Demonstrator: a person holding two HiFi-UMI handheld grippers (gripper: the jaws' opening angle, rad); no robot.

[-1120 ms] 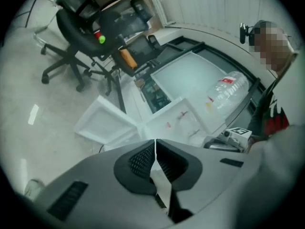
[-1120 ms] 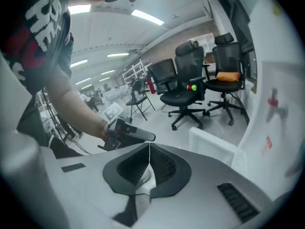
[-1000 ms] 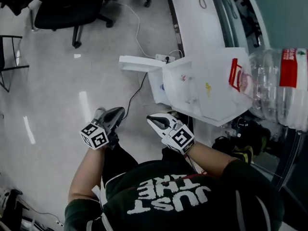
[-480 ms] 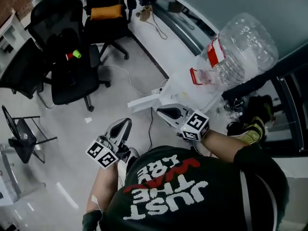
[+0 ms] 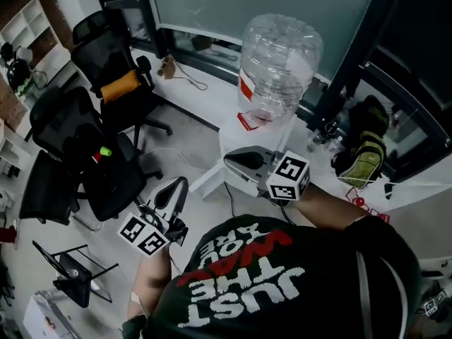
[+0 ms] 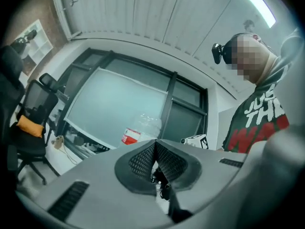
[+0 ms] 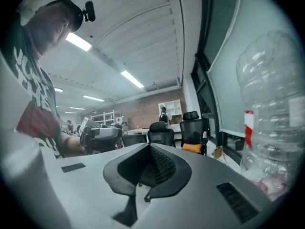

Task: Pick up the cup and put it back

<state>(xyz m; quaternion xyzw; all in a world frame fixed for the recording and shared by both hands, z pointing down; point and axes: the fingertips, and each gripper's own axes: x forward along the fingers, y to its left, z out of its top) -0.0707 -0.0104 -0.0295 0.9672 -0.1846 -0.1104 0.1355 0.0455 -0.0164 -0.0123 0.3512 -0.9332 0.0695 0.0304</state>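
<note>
Left gripper (image 5: 174, 191) and right gripper (image 5: 239, 161) are both clenched empty, held about level before the person's shirt (image 5: 247, 281).

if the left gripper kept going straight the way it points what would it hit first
Most likely the clear water bottle, which sits just past the left gripper's closed tips in its own view. Nothing nearer shows, though depth is unclear.
</note>
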